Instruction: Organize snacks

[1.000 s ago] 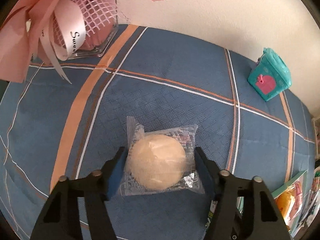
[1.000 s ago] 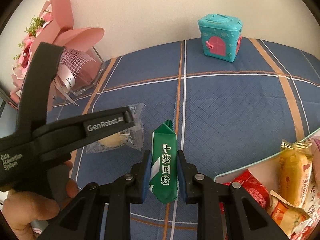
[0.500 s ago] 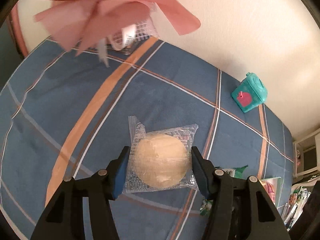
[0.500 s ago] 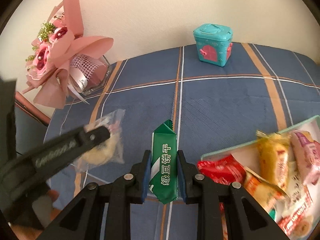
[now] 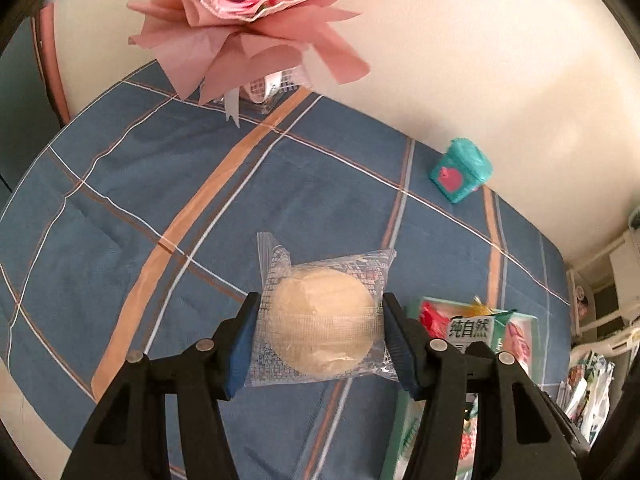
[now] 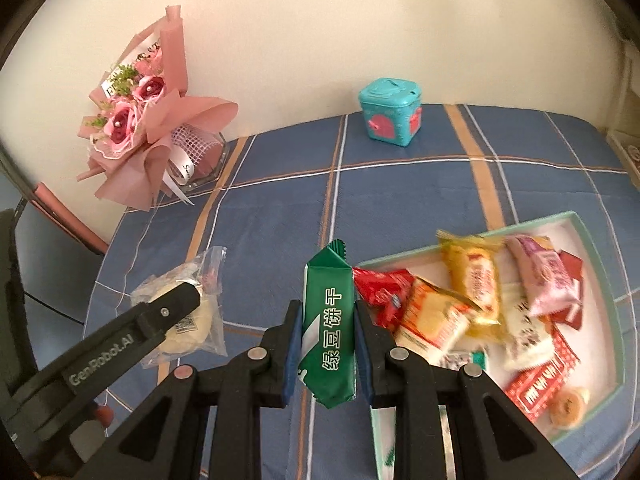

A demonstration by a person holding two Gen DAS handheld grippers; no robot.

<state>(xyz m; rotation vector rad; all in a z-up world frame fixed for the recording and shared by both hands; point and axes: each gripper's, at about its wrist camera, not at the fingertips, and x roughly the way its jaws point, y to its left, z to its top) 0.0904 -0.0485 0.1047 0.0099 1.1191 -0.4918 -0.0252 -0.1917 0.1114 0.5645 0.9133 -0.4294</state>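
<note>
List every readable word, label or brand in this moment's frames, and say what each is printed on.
"绿豆饼干": green packet in the right tool.
"GenRobot.AI": left tool, on its arm.
"纯自然": green packet, seen from the left wrist.
Bouquet ribbon, bun wrapper and the snacks in the tray: too blurred or small to read.

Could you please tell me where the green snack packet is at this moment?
In the right wrist view the green snack packet stands upright, clamped in the right gripper, above the blue cloth just left of the snack tray.
</note>
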